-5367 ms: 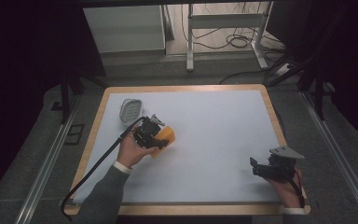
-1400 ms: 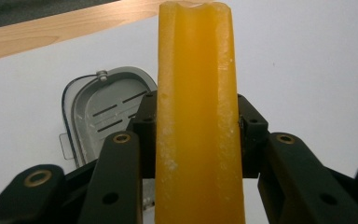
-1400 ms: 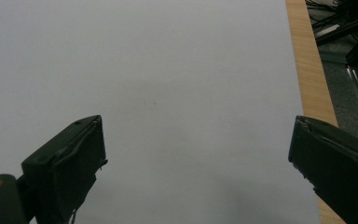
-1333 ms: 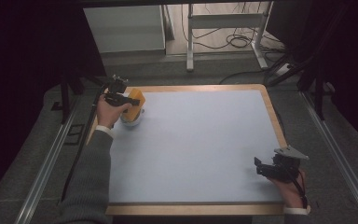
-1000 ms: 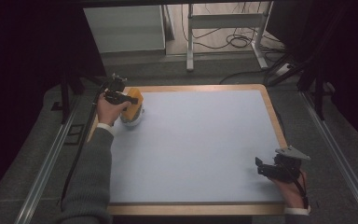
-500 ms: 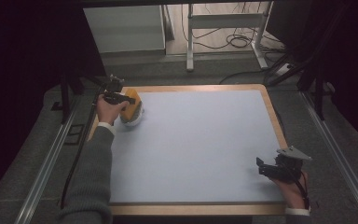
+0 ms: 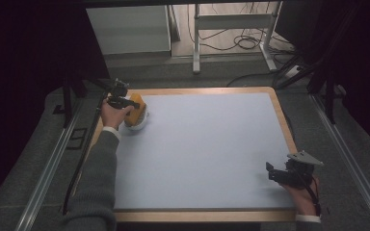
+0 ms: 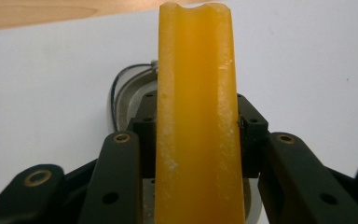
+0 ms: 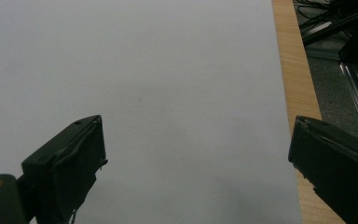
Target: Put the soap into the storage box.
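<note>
An orange-yellow block [image 7: 137, 107] stands upright between the jaws of my left gripper [image 7: 129, 106], which is shut on it at the table's far left corner. In the left gripper view the block [image 8: 196, 116] rises between the two black pads, and they press on both its sides. Below it lies a pale grey dish [image 7: 138, 126], whose rim [image 8: 123, 91] curves behind the jaws. Whether the block touches the dish I cannot tell. My right gripper [image 7: 271, 173] rests at the near right of the table, open [image 9: 198, 163], with nothing between its fingers.
A white mat covers the table inside a wooden rim [image 7: 197, 90]. A metal rail [image 7: 53, 168] runs along the left side and another along the right. Cables and a metal stand's legs [image 7: 196, 43] lie on the floor beyond the far edge.
The left gripper has carried the orange block from the table's left middle to the far left corner, over the dish, and has sunk slightly in the last second. The right gripper has stayed put.
</note>
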`<act>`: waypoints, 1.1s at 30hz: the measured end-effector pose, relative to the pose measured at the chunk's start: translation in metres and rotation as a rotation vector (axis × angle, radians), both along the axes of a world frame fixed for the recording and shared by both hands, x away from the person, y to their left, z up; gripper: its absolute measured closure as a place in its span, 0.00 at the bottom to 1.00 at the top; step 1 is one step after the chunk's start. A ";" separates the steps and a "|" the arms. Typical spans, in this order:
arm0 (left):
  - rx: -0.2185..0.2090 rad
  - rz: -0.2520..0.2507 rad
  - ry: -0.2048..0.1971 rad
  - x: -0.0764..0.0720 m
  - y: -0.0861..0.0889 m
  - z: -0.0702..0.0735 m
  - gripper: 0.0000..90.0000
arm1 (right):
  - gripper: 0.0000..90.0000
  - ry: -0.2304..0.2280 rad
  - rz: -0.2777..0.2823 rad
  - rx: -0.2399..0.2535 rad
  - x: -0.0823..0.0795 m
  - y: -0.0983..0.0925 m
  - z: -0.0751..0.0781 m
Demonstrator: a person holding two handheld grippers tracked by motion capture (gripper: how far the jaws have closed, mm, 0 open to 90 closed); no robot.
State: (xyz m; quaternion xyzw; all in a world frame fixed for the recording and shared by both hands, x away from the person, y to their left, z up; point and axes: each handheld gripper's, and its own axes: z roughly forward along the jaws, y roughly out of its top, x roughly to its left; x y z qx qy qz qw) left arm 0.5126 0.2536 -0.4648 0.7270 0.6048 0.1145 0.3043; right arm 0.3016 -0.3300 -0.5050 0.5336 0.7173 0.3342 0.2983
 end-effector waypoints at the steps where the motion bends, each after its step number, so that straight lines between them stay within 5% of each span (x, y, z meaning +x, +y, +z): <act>1: 0.003 0.002 0.013 0.002 -0.001 -0.004 0.68 | 0.04 0.002 0.000 0.001 0.000 0.000 0.000; 9: -0.021 0.020 -0.032 -0.002 0.001 -0.001 0.64 | 0.04 0.003 0.003 0.002 0.000 0.000 0.000; 15: 0.011 0.028 -0.060 -0.009 0.003 0.011 0.33 | 0.04 0.002 0.008 -0.001 0.000 0.002 0.000; 23: 0.008 0.040 -0.108 -0.020 0.008 0.023 0.21 | 0.04 0.008 0.016 -0.001 0.001 0.003 -0.001; 28: 0.020 -0.012 -0.113 -0.032 0.004 0.033 0.19 | 0.04 0.009 0.015 -0.003 0.001 0.004 -0.001; 33: -0.017 -0.095 -0.150 -0.054 -0.008 0.037 0.20 | 0.04 0.007 0.018 -0.004 0.000 0.005 -0.001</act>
